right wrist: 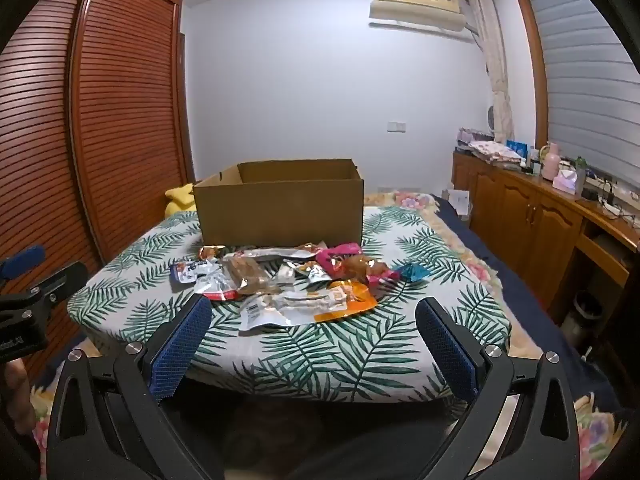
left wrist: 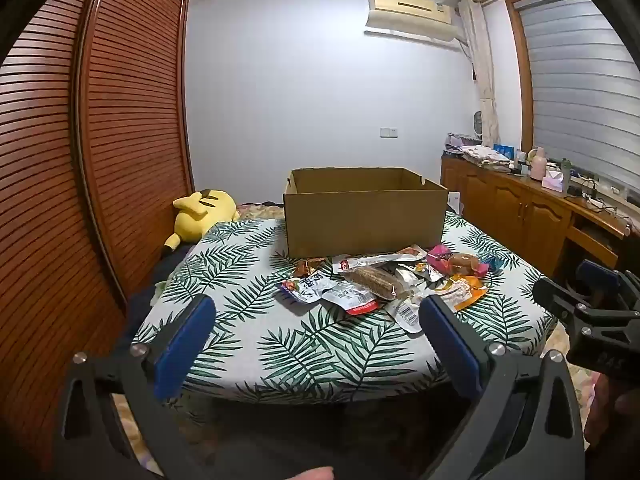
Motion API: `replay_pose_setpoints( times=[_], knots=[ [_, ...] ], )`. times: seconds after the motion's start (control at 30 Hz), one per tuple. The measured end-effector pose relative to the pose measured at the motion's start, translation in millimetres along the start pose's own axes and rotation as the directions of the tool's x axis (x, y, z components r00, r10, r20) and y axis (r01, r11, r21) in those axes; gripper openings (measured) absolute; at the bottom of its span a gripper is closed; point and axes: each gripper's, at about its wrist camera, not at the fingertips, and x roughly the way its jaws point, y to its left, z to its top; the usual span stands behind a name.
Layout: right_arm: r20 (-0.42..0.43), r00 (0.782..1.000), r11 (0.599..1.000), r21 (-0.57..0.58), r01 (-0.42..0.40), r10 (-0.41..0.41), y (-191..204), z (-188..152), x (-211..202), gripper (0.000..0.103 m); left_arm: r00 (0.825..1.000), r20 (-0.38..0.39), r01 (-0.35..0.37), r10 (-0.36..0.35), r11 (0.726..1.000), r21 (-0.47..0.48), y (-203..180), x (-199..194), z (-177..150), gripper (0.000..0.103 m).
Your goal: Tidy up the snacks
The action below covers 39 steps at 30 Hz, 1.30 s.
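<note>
A pile of several snack packets (left wrist: 384,284) lies on a leaf-print table (left wrist: 248,312), just in front of an open cardboard box (left wrist: 364,220). My left gripper (left wrist: 316,320) is open and empty, held above the table's near edge, short of the pile. My right gripper (right wrist: 314,320) is open and empty too, near the front edge before the packets (right wrist: 288,284) and the box (right wrist: 280,208). An orange packet (right wrist: 352,298) lies nearest to it. The right gripper also shows at the right of the left wrist view (left wrist: 588,300).
A yellow plush toy (left wrist: 200,216) lies on the bed left of the table, beside a louvred wooden wardrobe (left wrist: 100,160). A wooden sideboard (right wrist: 540,216) with bottles and cloths runs along the right wall under the window.
</note>
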Motion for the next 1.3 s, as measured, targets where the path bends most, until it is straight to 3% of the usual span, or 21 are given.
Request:
replay_pose_setpoints(
  times=[1.3],
  knots=[
    [-0.006, 1.0, 1.0, -0.009, 0.009, -0.009, 1, -3, 0, 0.103, 1.0, 0.012, 0.001, -0.001, 1.0, 0.005, 0, -6, 3, 0.103]
  ],
)
